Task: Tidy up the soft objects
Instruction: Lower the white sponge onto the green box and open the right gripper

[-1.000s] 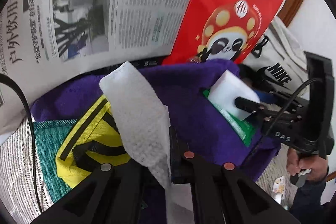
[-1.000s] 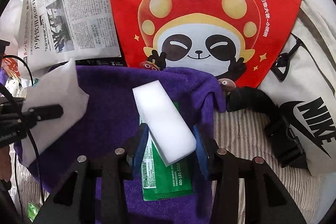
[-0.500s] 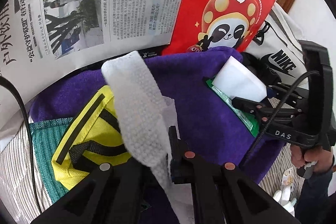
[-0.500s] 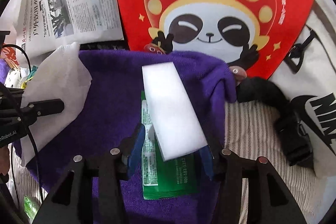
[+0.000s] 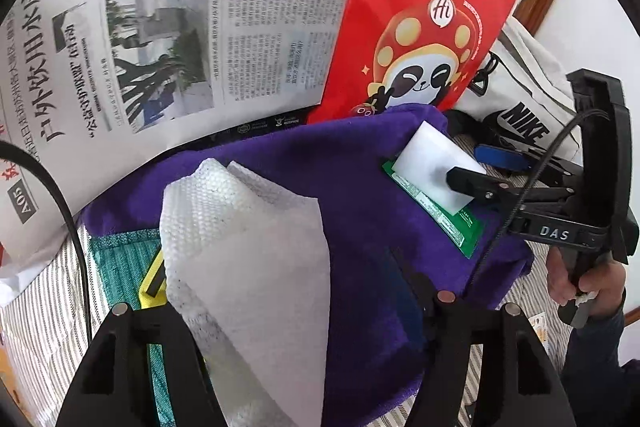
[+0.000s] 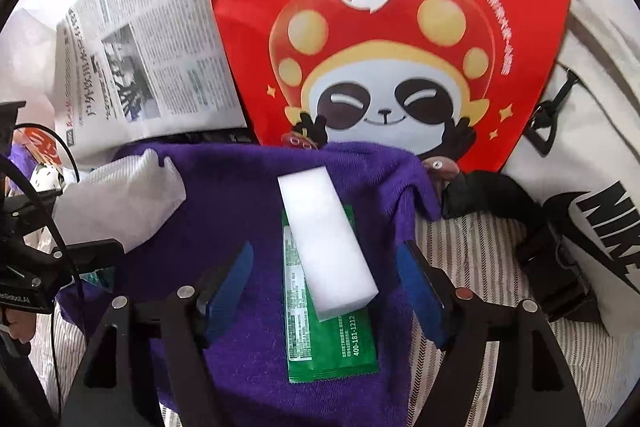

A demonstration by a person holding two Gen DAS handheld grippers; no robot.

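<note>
The left hand-held gripper [image 5: 276,311] has just been opening its jaws. The white bumpy paper towel [image 5: 248,247] lies loose between them on the purple fuzzy towel [image 5: 352,187]. The right hand-held gripper [image 6: 326,283] has just been opening too. Its blue pads [image 6: 230,287] stand clear of the white foam sponge block [image 6: 326,243], which rests on a green flat packet [image 6: 332,339].

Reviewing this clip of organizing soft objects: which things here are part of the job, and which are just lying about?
In the job: white sponge block, white cloth, purple towel, green packet.

Lying about: newspaper, red panda bag, white Nike bag.
</note>
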